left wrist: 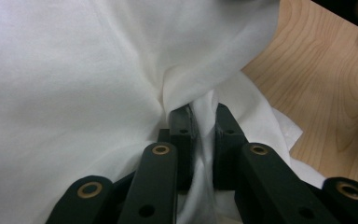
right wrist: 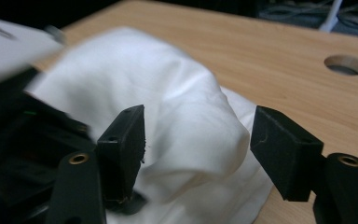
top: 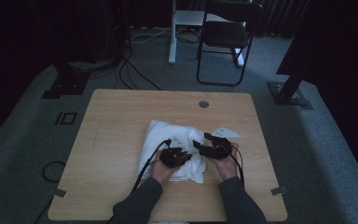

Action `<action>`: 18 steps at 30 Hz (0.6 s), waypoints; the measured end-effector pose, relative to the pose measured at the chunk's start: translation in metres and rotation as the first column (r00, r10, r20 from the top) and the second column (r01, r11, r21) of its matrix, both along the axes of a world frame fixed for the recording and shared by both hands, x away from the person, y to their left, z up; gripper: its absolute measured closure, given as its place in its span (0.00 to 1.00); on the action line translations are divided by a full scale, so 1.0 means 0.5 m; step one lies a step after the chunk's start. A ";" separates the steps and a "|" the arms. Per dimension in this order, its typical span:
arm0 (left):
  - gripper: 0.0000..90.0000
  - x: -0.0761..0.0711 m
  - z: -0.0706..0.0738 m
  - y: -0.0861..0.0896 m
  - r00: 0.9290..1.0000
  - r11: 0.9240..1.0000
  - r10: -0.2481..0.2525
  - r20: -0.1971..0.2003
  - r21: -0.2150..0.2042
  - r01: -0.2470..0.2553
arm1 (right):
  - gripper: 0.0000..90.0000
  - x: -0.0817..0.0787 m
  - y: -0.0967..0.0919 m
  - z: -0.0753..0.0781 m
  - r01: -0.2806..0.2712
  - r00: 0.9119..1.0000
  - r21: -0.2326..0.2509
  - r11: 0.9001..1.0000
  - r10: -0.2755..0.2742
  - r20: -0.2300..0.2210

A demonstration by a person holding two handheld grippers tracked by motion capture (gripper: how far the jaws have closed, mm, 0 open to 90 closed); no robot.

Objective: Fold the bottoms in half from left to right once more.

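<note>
Lying bunched near the middle of the worktop (top: pixel 121 112), toward the person's side, the white cloth (top: pixel 168 140) sat as a soft, rumpled heap rather than a flat sheet, which suggests it was being gathered or folded by its edges. A narrow fold of that cloth (left wrist: pixel 204 116) ran up between the jaws of the left gripper (left wrist: pixel 204 140), which were pressed nearly together and pinching it; the fabric fanned out taut from the pinch point, so the hold seemed meant to anchor one edge while the rest was worked. The right gripper (right wrist: pixel 198 144) stood with its jaws spread, a rounded bulge of cloth (right wrist: pixel 191 130) rising behind them and nothing pressed by either pad (a reach toward the next handful, by my reading, not a grasp). In the high view the left gripper (top: pixel 175 156) rested over the near part of the heap and the right gripper (top: pixel 214 148) hung just beside its right edge, close enough that each hand could take one side. Beyond the cloth, a small white paper (top: pixel 226 132) lay to the right, and a round cable hole (top: pixel 203 104) sat near the far edge of the worktop, well apart from the work.
</note>
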State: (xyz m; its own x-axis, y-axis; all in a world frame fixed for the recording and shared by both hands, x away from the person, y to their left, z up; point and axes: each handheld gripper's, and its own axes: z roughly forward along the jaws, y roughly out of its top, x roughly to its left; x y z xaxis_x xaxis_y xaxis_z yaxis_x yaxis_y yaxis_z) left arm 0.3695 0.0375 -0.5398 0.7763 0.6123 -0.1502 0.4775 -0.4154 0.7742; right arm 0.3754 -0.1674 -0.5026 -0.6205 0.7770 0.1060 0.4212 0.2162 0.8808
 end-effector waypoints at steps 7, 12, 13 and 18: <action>0.76 -0.009 0.030 0.015 1.000 0.999 -0.001 0.001 -0.050 0.001 | 0.91 0.057 0.018 -0.020 0.019 0.998 -0.052 0.998 -0.022 -0.067; 0.72 -0.030 0.090 0.035 0.997 0.997 0.008 0.070 -0.083 -0.002 | 0.92 0.075 0.025 -0.021 0.021 0.997 -0.078 0.997 -0.027 -0.067; 0.71 -0.034 0.106 0.043 0.995 0.996 0.013 0.094 -0.090 -0.004 | 0.92 0.078 0.026 -0.021 0.023 0.997 -0.081 0.996 -0.029 -0.066; 0.69 -0.033 0.176 0.109 0.973 0.989 0.107 0.206 -0.123 -0.083 | 0.92 0.089 0.026 -0.028 0.027 0.996 -0.087 0.996 -0.034 -0.079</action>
State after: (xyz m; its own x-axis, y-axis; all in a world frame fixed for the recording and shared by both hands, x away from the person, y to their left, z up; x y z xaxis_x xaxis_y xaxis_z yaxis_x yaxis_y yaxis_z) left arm 0.3529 0.0922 -0.4517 0.7368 0.6733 -0.0614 0.3309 -0.2799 0.9012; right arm 0.4199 -0.1544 -0.5168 -0.5882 0.8040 0.0871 0.4976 0.2749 0.8227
